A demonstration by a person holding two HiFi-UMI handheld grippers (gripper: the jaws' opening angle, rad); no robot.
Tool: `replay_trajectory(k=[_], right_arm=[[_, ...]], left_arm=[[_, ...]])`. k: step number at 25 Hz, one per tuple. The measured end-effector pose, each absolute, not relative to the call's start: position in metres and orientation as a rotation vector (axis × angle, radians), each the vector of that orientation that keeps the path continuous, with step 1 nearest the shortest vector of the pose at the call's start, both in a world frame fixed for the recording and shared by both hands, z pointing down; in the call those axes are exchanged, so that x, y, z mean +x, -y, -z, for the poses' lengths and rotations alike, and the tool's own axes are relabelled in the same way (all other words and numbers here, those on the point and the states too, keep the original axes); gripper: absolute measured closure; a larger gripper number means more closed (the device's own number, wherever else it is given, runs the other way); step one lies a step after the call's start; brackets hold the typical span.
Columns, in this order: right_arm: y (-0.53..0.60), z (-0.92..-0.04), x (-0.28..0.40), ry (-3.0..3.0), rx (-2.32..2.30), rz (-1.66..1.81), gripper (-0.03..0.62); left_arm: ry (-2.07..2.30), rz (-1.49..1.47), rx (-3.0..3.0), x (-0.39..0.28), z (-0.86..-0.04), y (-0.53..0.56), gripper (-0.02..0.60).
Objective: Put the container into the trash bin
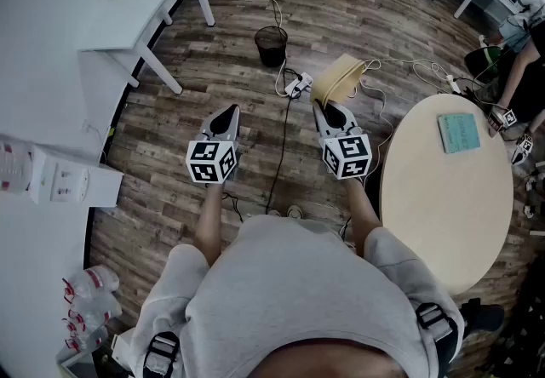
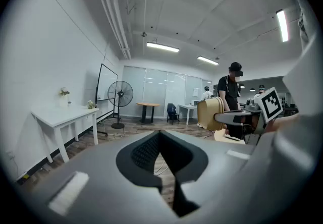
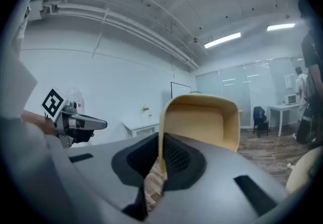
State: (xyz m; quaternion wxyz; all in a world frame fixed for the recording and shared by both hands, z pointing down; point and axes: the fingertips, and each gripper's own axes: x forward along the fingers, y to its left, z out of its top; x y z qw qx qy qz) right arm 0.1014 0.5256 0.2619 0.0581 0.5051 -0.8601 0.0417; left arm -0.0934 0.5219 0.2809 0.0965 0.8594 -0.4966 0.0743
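Within right gripper [image 3: 160,153] — tan container [image 3: 202,122]

You are standing on a dark wood-plank floor [image 1: 375,10] with cables [image 1: 277,155] trailing across it. A white table [image 1: 140,10] is sitting against the white wall [image 2: 55,61] on your left, and a round pale table [image 1: 443,197] is sitting at your right. Ahead, a pedestal fan [image 2: 120,95] is standing beside a whiteboard [image 2: 105,84], glass partitions [image 2: 151,89] are closing the far end, and ceiling strip lights [image 2: 162,47] are glowing.

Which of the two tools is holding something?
The right tool: it pinches the wall of the tan container, while the left tool is shut on nothing.
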Motion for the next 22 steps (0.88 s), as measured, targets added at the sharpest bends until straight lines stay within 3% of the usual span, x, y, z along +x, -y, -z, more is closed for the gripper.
replay_trajectory(k=[22], right_arm=[[-0.535,-0.274,0.120,2.620,1.480,-0.160,0.565]], left_arm=[[1.488,-0.251,2.511,-0.070,-0.290,-0.531,0.571]])
